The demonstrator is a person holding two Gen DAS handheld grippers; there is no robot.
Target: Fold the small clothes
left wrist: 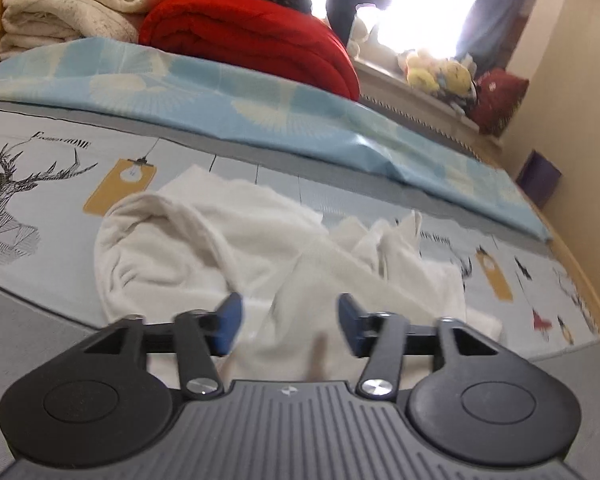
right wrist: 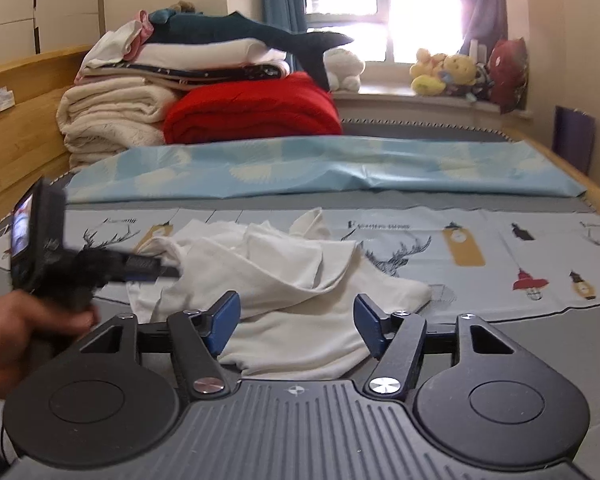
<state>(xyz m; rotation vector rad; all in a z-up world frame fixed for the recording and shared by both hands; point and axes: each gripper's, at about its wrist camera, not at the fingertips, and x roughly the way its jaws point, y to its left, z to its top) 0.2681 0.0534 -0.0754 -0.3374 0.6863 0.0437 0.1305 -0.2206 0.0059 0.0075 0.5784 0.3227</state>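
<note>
A crumpled white garment (left wrist: 228, 248) lies on the printed bed sheet (left wrist: 40, 168). My left gripper (left wrist: 288, 316) is open, its blue fingertips (left wrist: 230, 316) spread just over the garment's near edge, holding nothing. In the right wrist view the same garment (right wrist: 284, 280) lies in a heap on the sheet (right wrist: 500, 248). My right gripper (right wrist: 296, 320) is open above the garment's near hem and empty. The left gripper (right wrist: 148, 268) shows there from the side, blurred, reaching the garment's left edge, held by a hand (right wrist: 16, 332).
A folded light-blue sheet (right wrist: 340, 172) lies across the bed behind the garment. A stack of cream blankets (right wrist: 108, 120), a red quilt (right wrist: 256, 112) and a plush shark (right wrist: 236, 28) stand at the back. Plush toys (right wrist: 448, 68) sit on the window sill. A wooden bed frame (right wrist: 20, 128) borders the left.
</note>
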